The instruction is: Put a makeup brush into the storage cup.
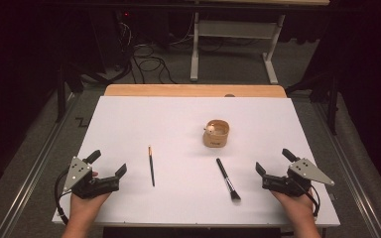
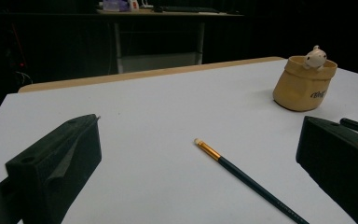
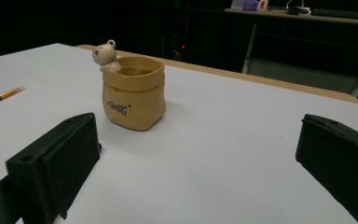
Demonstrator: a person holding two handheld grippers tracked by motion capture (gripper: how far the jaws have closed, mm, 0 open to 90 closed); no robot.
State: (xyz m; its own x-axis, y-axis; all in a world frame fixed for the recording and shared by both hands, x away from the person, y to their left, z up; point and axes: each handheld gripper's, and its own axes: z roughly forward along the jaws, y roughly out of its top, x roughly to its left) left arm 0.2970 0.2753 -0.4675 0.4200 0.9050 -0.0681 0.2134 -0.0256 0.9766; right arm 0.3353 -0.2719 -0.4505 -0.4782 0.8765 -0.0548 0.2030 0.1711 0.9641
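step: approach, likely before first pick | left hand-held gripper (image 1: 108, 164) hovering wide open, empty | pencil (image 1: 151, 165) lying on counter (image 1: 129, 124) just beside | right hand-held gripper (image 1: 274, 164) gaping empty near brush (image 1: 227, 179) | next: closing over pencil

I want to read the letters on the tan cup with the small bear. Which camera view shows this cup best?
The right gripper view: the tan cup is close, with its dark lettering and bear facing the camera. The left gripper view shows it farther off, at the right. The high view shows it small, from above.

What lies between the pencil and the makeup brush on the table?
Nothing: in the high view, bare white table separates the pencil from the makeup brush.
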